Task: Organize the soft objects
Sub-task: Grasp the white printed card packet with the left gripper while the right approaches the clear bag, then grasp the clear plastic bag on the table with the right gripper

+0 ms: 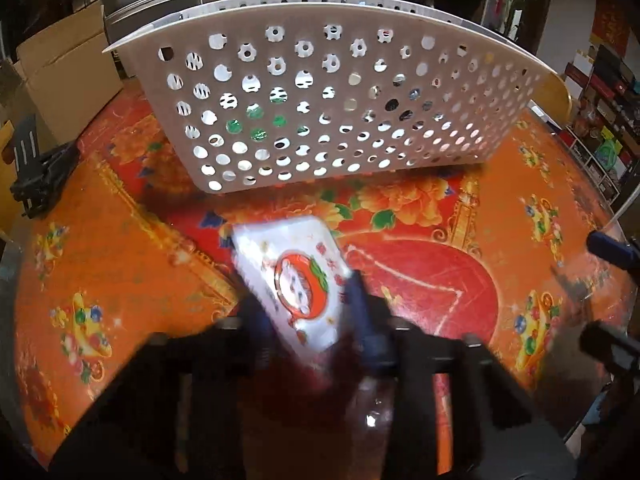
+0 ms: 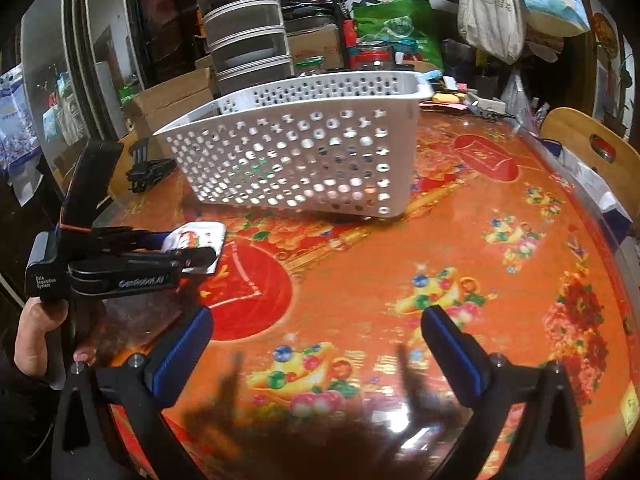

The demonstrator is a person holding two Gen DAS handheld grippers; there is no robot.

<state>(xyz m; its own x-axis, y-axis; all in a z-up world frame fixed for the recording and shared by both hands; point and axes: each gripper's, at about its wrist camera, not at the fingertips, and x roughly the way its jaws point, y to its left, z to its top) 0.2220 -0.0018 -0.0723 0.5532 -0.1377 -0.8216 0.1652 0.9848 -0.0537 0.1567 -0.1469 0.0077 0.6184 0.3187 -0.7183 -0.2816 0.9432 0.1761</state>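
On the far left edge of the table [image 1: 520,216], in the left wrist view, a black clamp [image 1: 44,176] lies beside cardboard boxes [image 1: 64,68]; the tablecloth is orange and red with flower and ingot prints. Nearer the middle, the left gripper [image 1: 308,304] has its blue fingers [image 1: 360,300] drawn in on a white packet [image 1: 296,276] printed with a round orange cartoon face; the packet sits between them, tilted, its far end resting on the cloth just short of the basket [image 1: 320,92]. The picture is blurred there, yet both fingers seem to press its sides. The white perforated basket stands behind, green showing through some holes. At the right edge, two dark finger ends of the other tool poke in.

In the right wrist view, a hand [image 2: 36,328] at the left grips the left gripper [image 2: 200,250], seen side-on, pinching the packet [image 2: 196,240] low over the table [image 2: 440,240]; the basket [image 2: 304,160] stands beyond it; the right gripper [image 2: 316,328] has its blue-padded fingers [image 2: 452,344] spread wide over bare cloth, nothing between them; a wooden chair back [image 2: 588,148] shows at far right.
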